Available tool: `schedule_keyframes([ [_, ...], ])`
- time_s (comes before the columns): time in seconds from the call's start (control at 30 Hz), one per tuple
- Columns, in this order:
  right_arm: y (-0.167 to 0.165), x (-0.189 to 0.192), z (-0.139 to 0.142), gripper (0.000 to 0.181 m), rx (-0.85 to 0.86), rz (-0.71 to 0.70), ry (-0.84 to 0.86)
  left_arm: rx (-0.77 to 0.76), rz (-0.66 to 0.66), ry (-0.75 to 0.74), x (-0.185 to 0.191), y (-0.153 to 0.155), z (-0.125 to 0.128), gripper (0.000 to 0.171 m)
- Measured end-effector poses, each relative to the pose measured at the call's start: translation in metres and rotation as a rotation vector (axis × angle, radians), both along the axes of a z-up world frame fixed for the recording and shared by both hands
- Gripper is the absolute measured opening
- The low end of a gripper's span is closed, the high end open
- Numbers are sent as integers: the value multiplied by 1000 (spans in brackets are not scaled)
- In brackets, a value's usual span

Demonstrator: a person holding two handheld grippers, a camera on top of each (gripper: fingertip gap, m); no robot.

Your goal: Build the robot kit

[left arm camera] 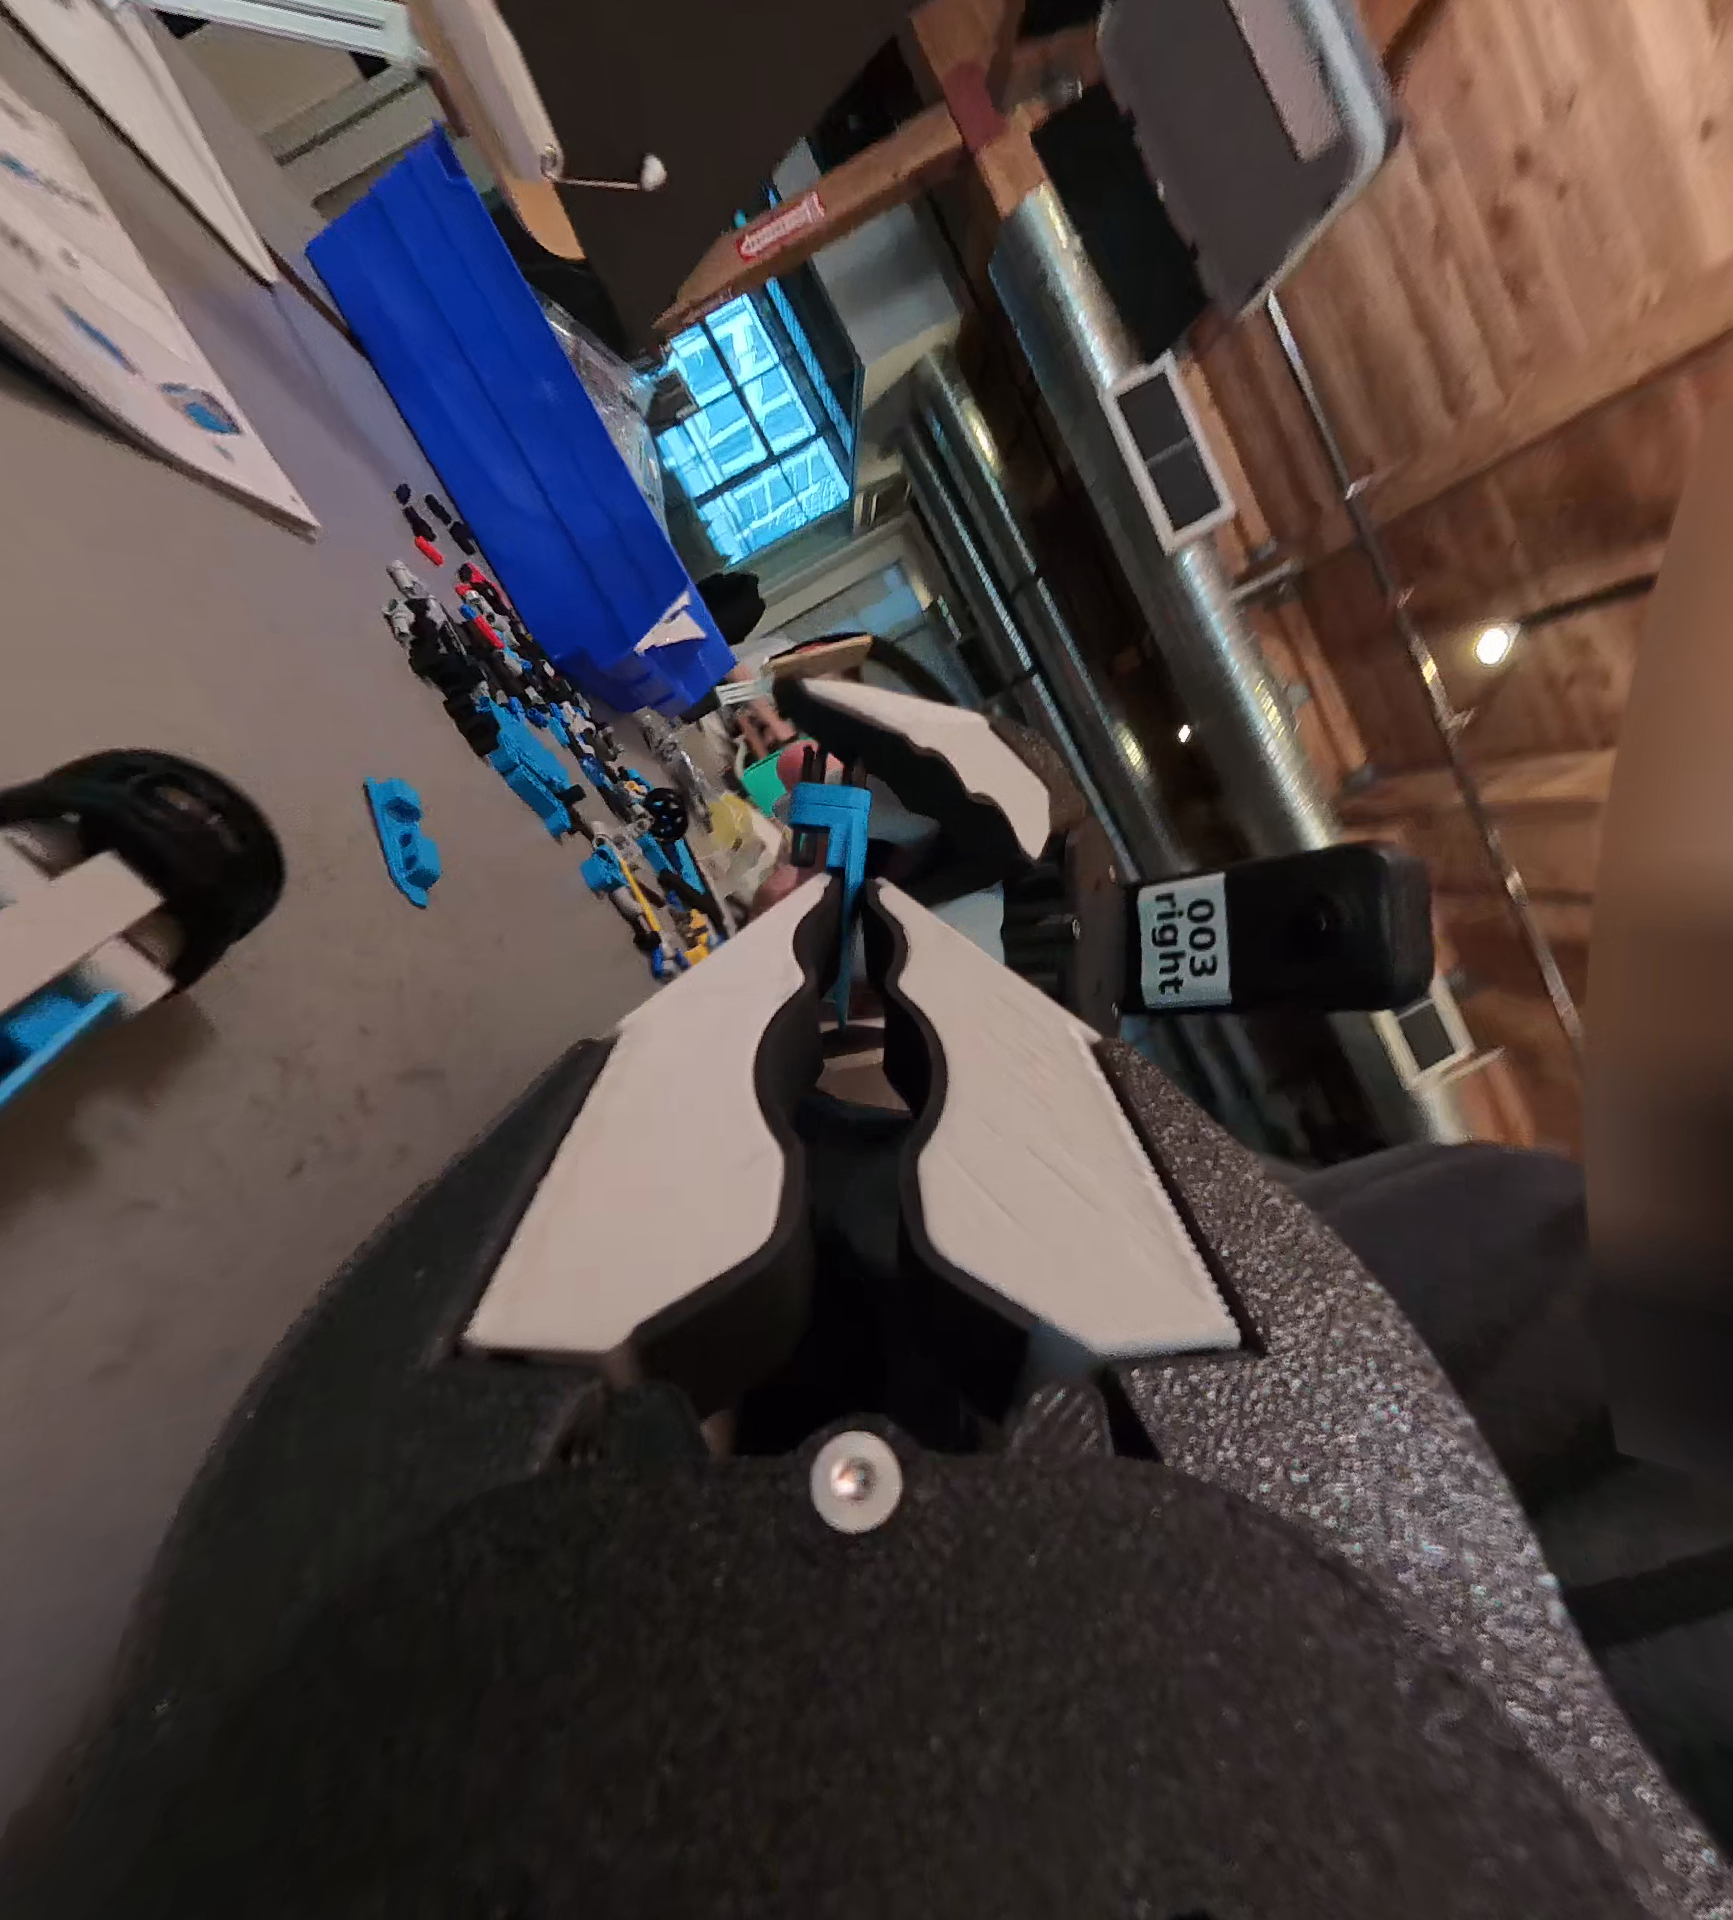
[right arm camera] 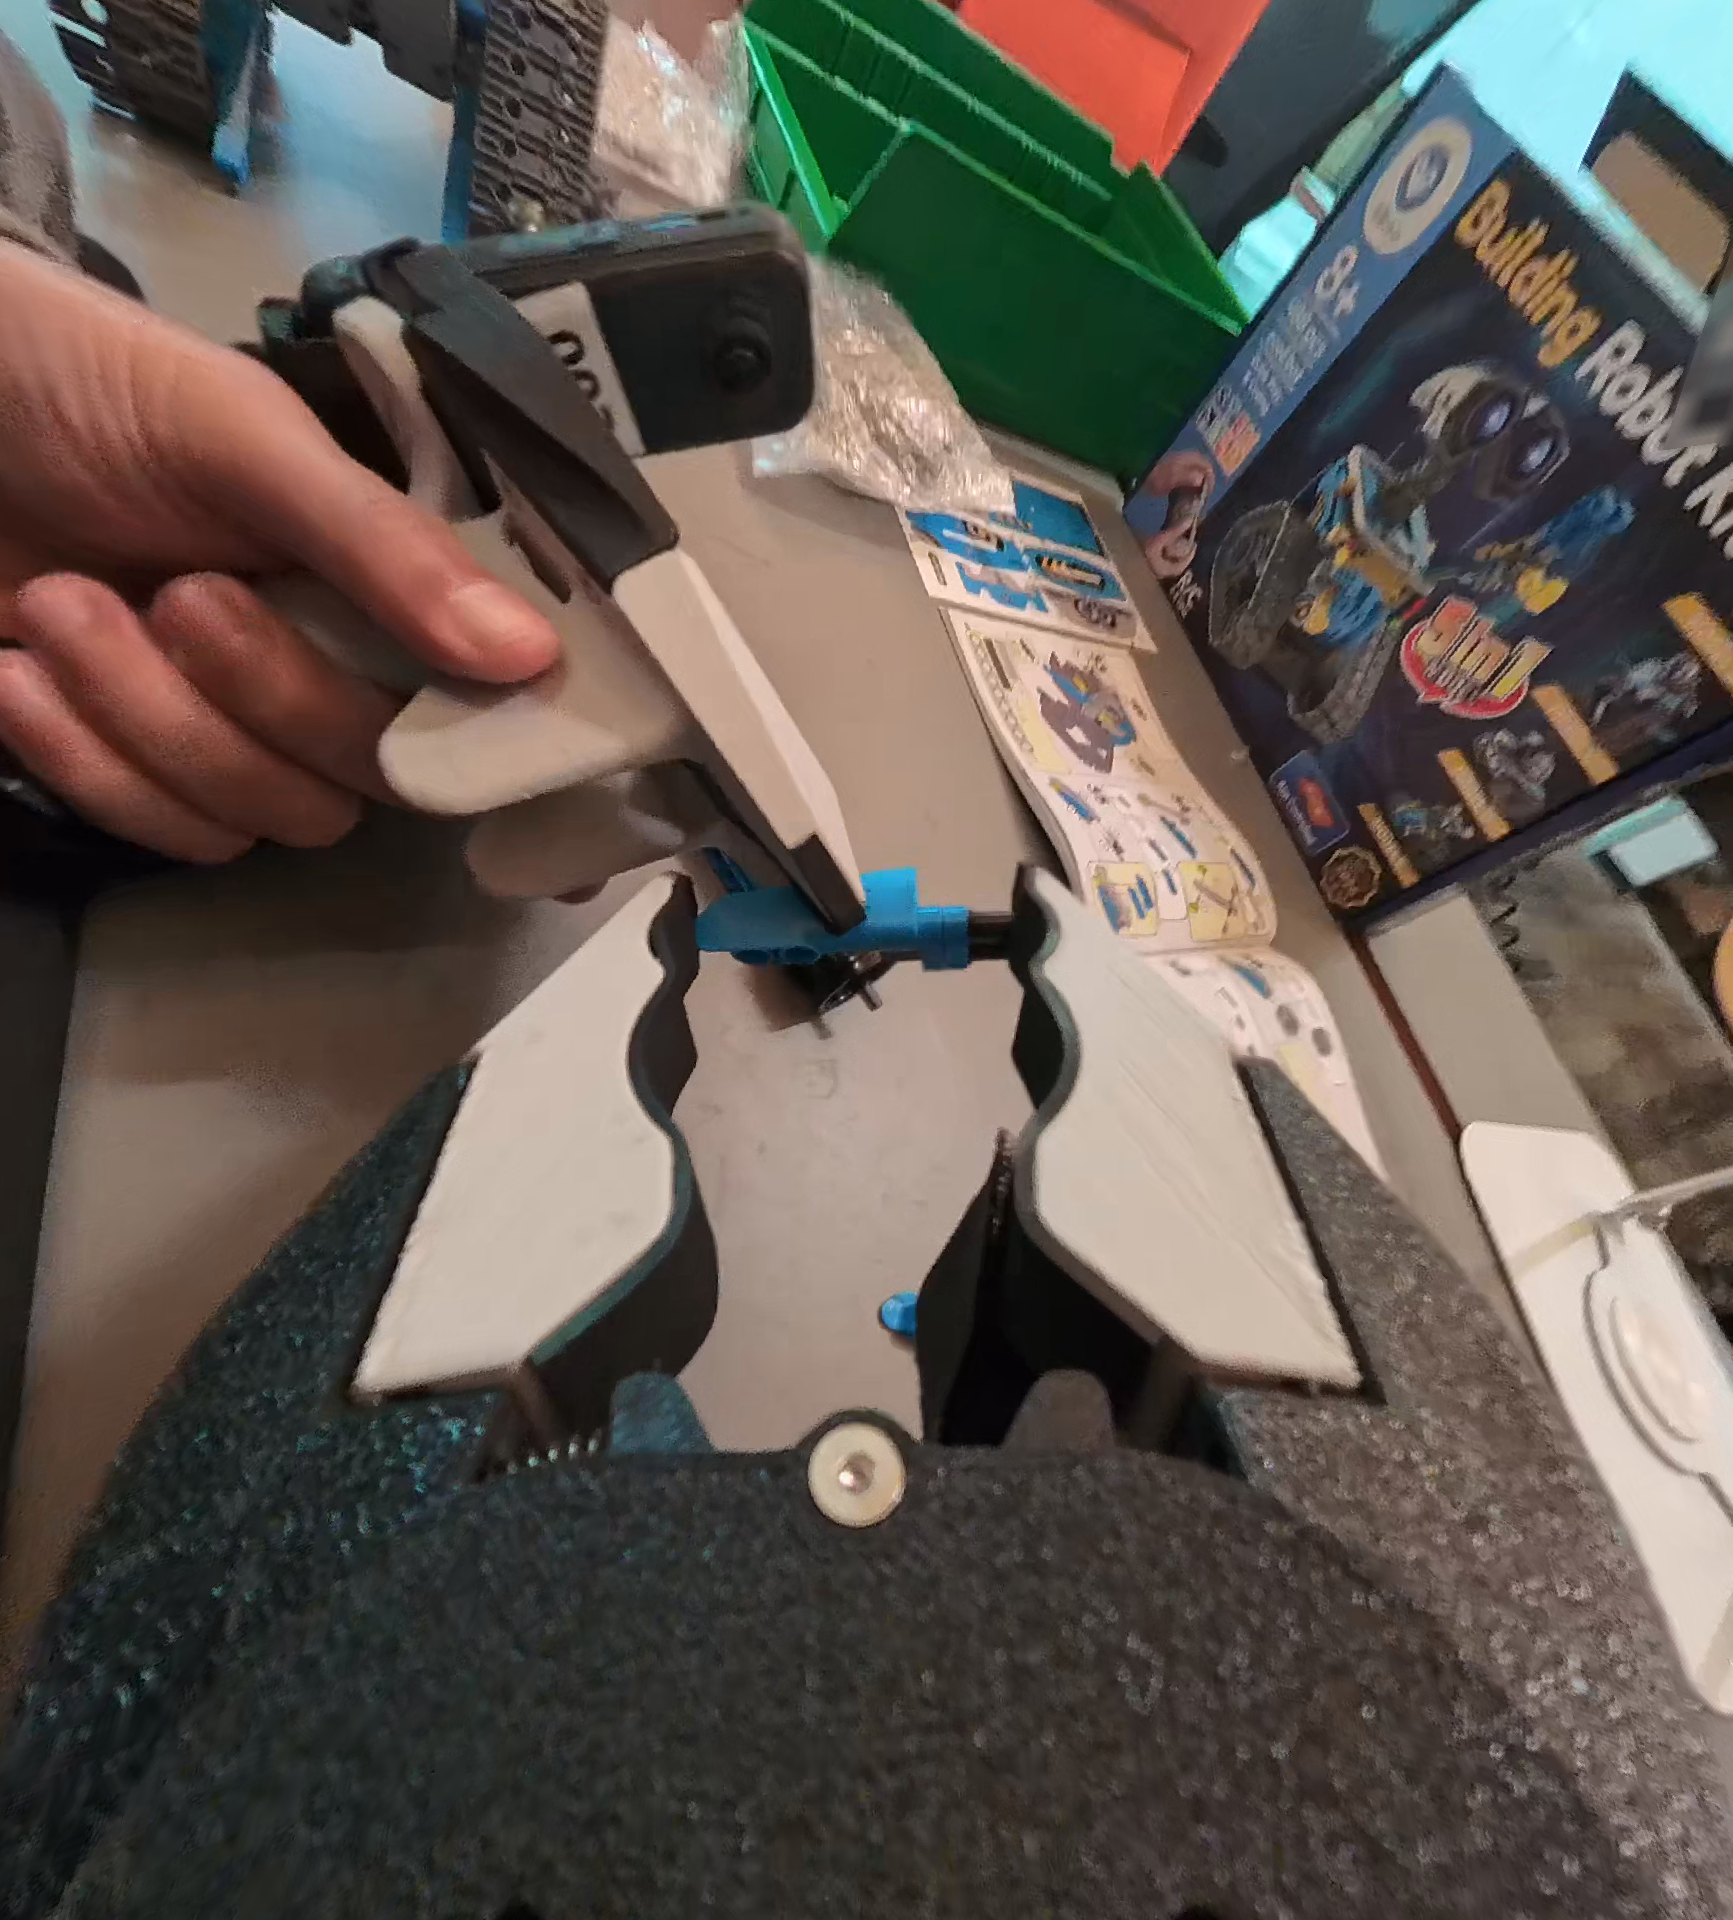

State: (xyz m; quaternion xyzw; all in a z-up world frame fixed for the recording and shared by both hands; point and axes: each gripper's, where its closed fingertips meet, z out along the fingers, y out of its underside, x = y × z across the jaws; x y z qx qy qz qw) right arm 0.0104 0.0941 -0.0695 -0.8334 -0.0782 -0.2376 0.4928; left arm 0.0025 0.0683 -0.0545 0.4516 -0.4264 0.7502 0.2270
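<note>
A small blue plastic construction part with a black pin point(right arm camera: 893, 914) is held in the air between both grippers. My left gripper point(left arm camera: 846, 904) is shut on its thin blue body point(left arm camera: 826, 831). In the right wrist view the left gripper point(right arm camera: 831, 904) comes down from the upper left, held by a person's hand point(right arm camera: 166, 571). My right gripper point(right arm camera: 854, 909) has its fingers set wide, one tip against each end of the part, and the black pin touches the right finger point(right arm camera: 1038, 914). One right gripper finger point(left arm camera: 924, 738) shows above the part in the left wrist view.
On the grey table point(left arm camera: 218, 1143) lie loose small parts point(left arm camera: 529, 707), a blue piece point(left arm camera: 403, 842), a wheeled assembly point(left arm camera: 166, 852) and a blue bin point(left arm camera: 509, 416). The right wrist view shows a green bin point(right arm camera: 966, 239), a kit box point(right arm camera: 1464, 520), an instruction booklet point(right arm camera: 1101, 748) and plastic bags point(right arm camera: 883, 395). Less than 4 cm separates the two grippers' tips.
</note>
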Motion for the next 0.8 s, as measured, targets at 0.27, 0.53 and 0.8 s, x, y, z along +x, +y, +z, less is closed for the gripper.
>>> schedule_keyframes([
  [0.27, -2, 1, -4, 60, 4, -33, 30, -103, -20, 83, 3, 1, -2, 0],
  [0.53, 3, 3, -11, 60, 0, -80, 130, -121, 18, 123, 7, 8, -7, 0],
  [0.8, -10, -18, 41, 76, 296, 165, 514, -395, -143, -8, -17, 9, 38, 0],
])
